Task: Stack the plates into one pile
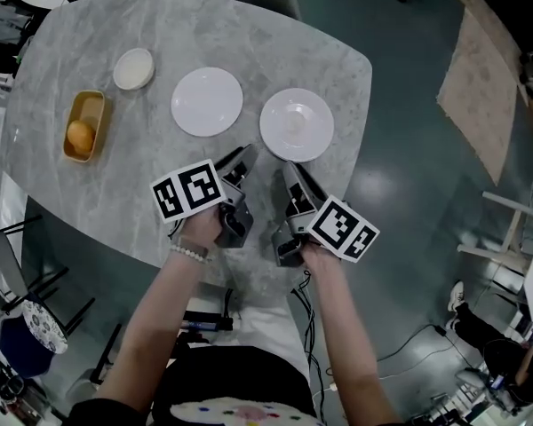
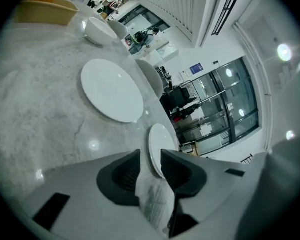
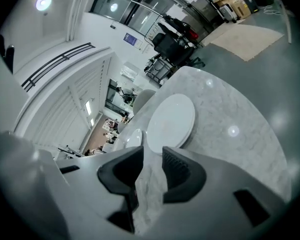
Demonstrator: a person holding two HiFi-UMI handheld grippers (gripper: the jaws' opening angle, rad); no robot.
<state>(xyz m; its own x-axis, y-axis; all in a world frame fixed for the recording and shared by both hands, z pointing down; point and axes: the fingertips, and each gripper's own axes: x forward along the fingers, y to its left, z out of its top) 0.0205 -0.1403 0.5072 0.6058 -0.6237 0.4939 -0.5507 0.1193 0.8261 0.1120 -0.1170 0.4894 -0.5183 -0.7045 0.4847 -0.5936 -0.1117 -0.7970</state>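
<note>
Plates lie unstacked. Right gripper [image 1: 292,174] sits just short of right plate [image 1: 297,124], left gripper [image 1: 242,160] nearer left plate [image 1: 207,101] beside it. Both jaw pairs open, empty.

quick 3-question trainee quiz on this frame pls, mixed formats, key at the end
1. True or false: the left plate and the right plate lie apart on the table, not stacked.
2. The yellow dish holds: A) an orange B) a spoon C) a cup.
3. Fill in: the fingers of the left gripper and the right gripper stand ___, gripping nothing.
Key: 1 true; 2 A; 3 open.
</note>
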